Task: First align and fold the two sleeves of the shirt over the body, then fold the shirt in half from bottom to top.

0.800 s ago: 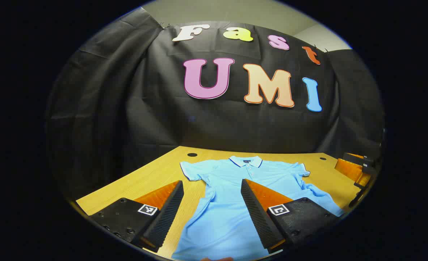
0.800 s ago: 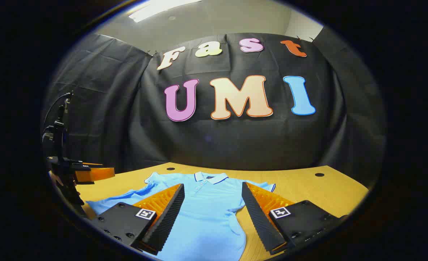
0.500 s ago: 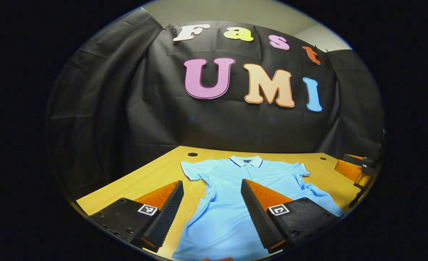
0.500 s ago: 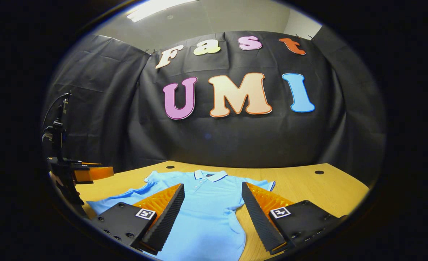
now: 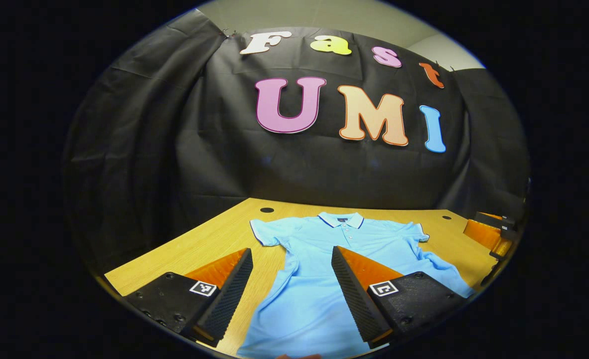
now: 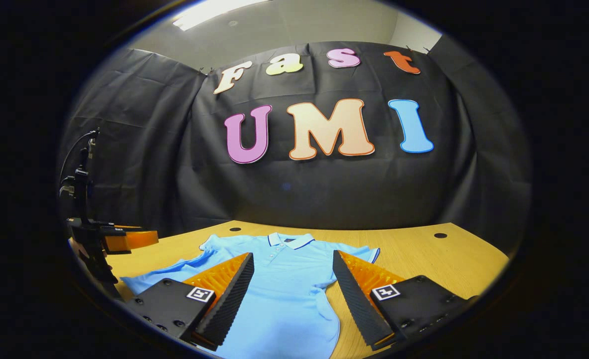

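Barely anything shifts: both views tip a touch lower. Your left gripper [image 5: 292,279] and right gripper [image 6: 293,284] hover spread, pinching nothing. Shirt [image 5: 319,279] lies flat mid-table [image 5: 200,249], collar toward the far edge, each sleeve ahead of its own gripper.

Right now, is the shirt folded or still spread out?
Spread out. The shirt lies flat on the table, collar up, with both sleeves out to the sides.

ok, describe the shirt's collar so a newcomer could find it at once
Start at the wooden table below the black cloth wall. A light blue polo shirt lies flat there. Its collar sits at the far end, nearest the wall: white with a dark stripe, above a buttoned placket.
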